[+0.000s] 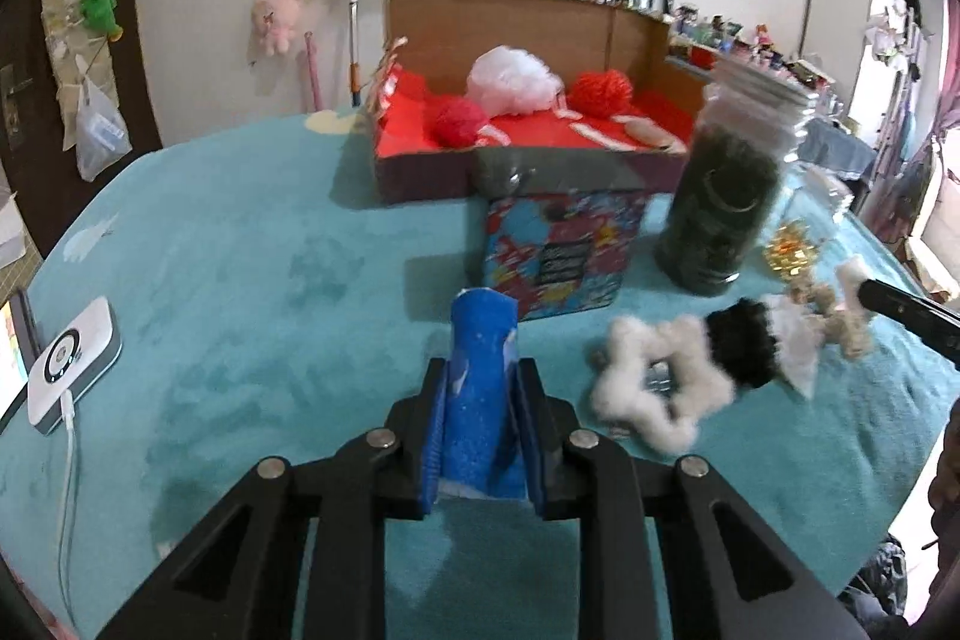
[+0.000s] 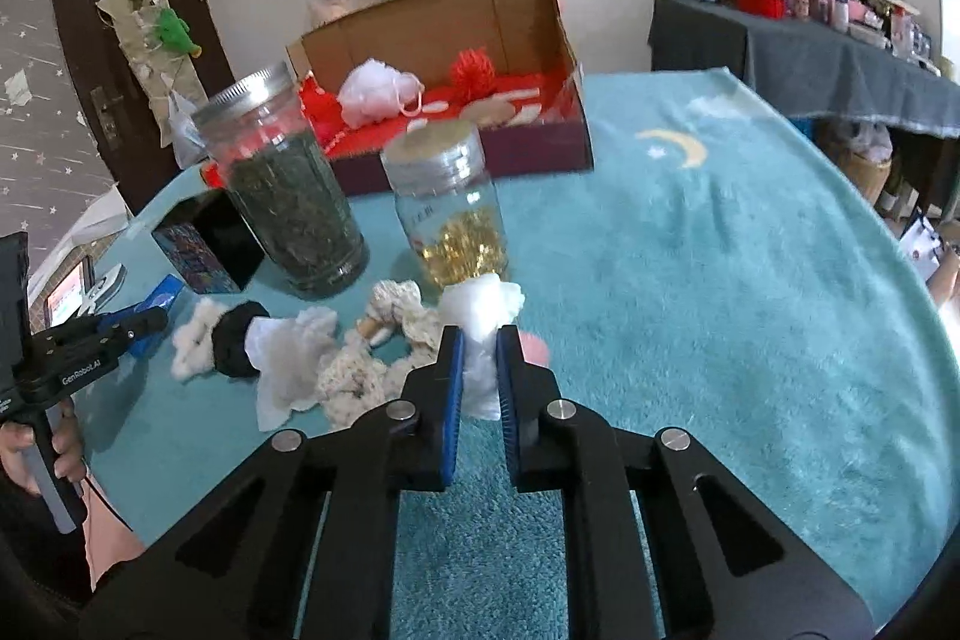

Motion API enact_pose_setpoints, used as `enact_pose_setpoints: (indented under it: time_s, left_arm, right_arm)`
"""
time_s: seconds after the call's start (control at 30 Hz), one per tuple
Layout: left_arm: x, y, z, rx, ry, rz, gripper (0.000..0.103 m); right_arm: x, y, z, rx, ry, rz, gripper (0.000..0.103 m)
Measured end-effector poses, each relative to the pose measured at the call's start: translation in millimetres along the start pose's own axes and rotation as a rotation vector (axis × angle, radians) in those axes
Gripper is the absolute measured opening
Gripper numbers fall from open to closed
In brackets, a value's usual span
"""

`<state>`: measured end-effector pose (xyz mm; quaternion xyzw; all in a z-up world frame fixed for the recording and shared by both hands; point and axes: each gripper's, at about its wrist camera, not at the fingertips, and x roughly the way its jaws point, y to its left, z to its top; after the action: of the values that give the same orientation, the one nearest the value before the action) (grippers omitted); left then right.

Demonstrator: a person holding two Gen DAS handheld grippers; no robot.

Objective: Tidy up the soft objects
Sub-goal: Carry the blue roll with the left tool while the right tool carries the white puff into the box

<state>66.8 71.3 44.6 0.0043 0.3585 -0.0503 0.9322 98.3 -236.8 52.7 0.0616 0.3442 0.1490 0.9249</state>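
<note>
My left gripper [image 1: 483, 367] is shut on a blue spongy piece [image 1: 483, 328] that stands up between its pads above the teal tablecloth [image 1: 240, 280]. In the right wrist view my right gripper [image 2: 480, 340] is shut on a white fluffy wad [image 2: 480, 301]. Between the two lie a white furry scrunchie [image 1: 648, 388], a black scrunchie [image 1: 741, 340], a white cloth [image 2: 282, 364] and cream crochet pieces [image 2: 360, 376]. Behind them an open cardboard box [image 1: 528, 154] with red lining holds a white mesh pouf [image 1: 510, 79] and two red pom-poms [image 1: 459, 121].
A jar of dark green leaves [image 1: 720, 202], a jar with gold bits [image 2: 450, 202] and a small patterned box [image 1: 558, 250] stand between the grippers and the cardboard box. A white device with a cable [image 1: 72, 358] lies at the left edge. A hand [image 2: 36, 454] grips the left tool.
</note>
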Motion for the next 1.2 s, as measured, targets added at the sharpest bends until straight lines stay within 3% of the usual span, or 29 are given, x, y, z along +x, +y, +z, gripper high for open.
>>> enact_pose_setpoints:
  time_s: [0.4, 0.57, 0.93, 1.2]
  left_arm:
    - [-9.0, -50.4, 14.0, 0.064, -0.019, -0.205, 0.023]
    - [-6.8, -65.1, 17.5, 0.080, -0.017, -0.246, 0.023]
    - [-3.9, -73.7, 18.3, 0.082, -0.005, -0.275, 0.023]
    - [-4.0, -59.5, 17.5, 0.057, 0.003, -0.253, 0.023]
  right_arm:
    - [-7.6, 40.9, 6.4, -0.062, -0.019, 0.164, 0.010]
    - [0.1, 53.8, 7.6, -0.072, 0.000, 0.217, 0.010]
    - [7.0, 62.6, 6.1, -0.075, 0.019, 0.242, 0.010]
    - [4.7, 53.6, 7.1, -0.046, 0.025, 0.241, 0.010]
